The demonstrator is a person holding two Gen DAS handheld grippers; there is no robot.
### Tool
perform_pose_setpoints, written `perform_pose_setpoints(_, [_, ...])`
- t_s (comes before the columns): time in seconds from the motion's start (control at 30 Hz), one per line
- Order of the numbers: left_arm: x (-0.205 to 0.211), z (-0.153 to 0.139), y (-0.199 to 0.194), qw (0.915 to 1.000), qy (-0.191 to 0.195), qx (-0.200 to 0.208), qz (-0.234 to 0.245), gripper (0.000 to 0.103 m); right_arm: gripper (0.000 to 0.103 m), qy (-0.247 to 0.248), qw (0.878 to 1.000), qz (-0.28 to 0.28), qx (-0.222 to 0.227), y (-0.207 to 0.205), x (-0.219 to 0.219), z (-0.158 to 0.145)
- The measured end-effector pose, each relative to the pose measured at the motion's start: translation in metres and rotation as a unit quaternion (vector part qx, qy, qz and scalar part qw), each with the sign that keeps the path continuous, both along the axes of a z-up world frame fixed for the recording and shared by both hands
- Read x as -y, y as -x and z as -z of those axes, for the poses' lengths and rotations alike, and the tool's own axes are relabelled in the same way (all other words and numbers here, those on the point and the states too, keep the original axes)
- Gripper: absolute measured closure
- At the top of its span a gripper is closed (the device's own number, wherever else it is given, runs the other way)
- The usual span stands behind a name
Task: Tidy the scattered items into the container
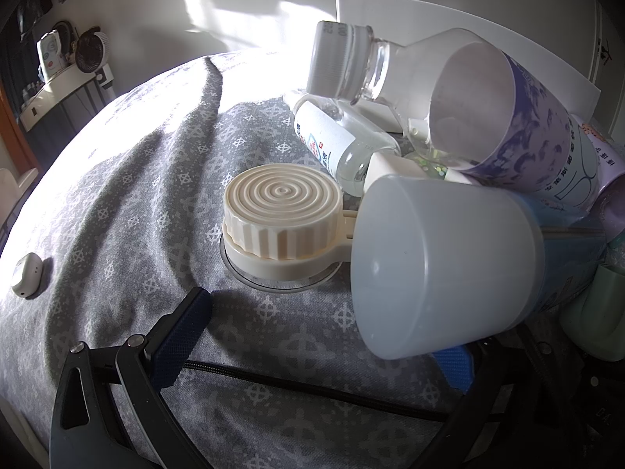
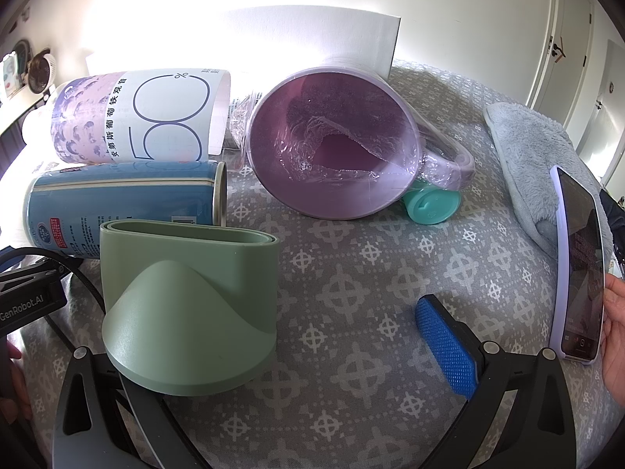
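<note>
Items lie scattered on a grey patterned bedspread (image 1: 129, 203). In the left wrist view my left gripper (image 1: 320, 344) is open; a blue spray can with a frosted white cap (image 1: 441, 265) lies over its right finger. Ahead are a cream ribbed lid (image 1: 283, 221), a small labelled bottle (image 1: 332, 140), a clear bottle with a white cap (image 1: 351, 62) and a purple paper cup (image 1: 504, 117). In the right wrist view my right gripper (image 2: 312, 355) is open; a green plastic nozzle (image 2: 187, 305) lies over its left finger. A purple mug (image 2: 332, 144) in plastic wrap lies beyond.
A white box (image 2: 297, 35) stands at the back by the wall. A blue can (image 2: 121, 203), a paper cup (image 2: 136, 117) and a teal cap (image 2: 429, 203) lie around. A grey towel (image 2: 535, 164) and a hand-held phone (image 2: 578, 262) are at right. A small white case (image 1: 25, 273) lies far left.
</note>
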State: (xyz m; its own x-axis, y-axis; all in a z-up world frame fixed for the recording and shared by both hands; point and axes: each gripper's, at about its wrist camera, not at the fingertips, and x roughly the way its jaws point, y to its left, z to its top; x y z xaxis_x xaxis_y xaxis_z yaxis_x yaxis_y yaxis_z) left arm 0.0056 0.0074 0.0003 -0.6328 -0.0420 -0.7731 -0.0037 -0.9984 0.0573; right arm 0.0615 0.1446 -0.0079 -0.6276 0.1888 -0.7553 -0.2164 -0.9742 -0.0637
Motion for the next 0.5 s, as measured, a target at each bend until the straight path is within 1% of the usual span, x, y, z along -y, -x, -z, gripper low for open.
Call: perform_pose_setpoints(0.5, [-0.002,0.0011,0.0004,1.0,0.004,0.003,0.0,0.0,0.0,0.0,1.0,0.0,0.0,0.0,0.0002,-0.0001])
